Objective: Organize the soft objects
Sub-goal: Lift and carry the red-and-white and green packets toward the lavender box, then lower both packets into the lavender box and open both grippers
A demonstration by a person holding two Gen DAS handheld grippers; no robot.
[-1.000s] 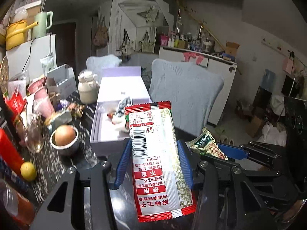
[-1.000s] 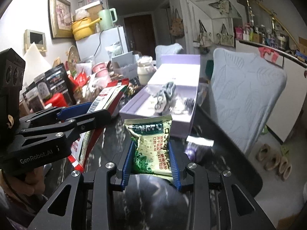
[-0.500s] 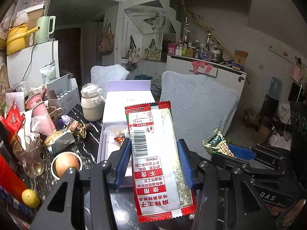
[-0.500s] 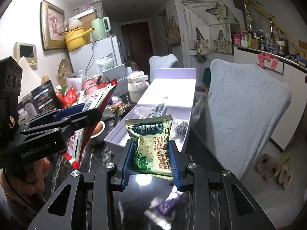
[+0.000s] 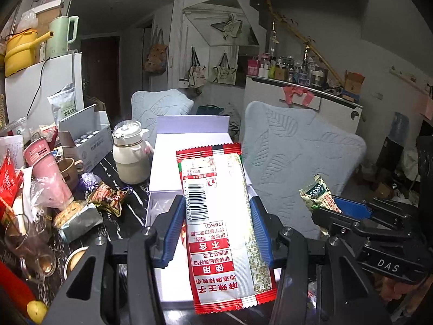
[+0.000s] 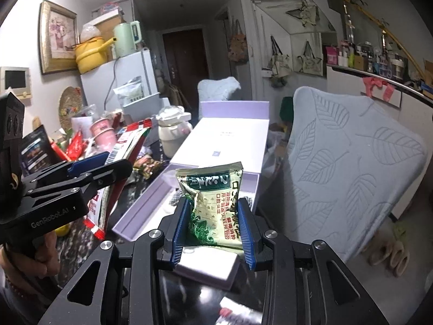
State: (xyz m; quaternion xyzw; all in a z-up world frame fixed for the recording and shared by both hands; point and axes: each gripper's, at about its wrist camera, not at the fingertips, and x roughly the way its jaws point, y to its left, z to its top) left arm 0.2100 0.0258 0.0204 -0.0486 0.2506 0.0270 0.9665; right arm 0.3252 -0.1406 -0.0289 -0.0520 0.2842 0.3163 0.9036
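Left gripper clamps the long red-and-white snack packet, lengthwise between its jaws. Right gripper pinches the crumpled green sachet; the open lilac cardboard box lies just ahead, below both.

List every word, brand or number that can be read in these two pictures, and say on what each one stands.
"GenRobot.AI": side of the left gripper.
"DAS": body of the right gripper.
"(TBHQ)": red and white snack packet, seen upside down.
Chinese print on that packet and on the green and cream packet: I cannot transcribe it surely.
Barcode digits, pink cup and carton print: too small or blurred.
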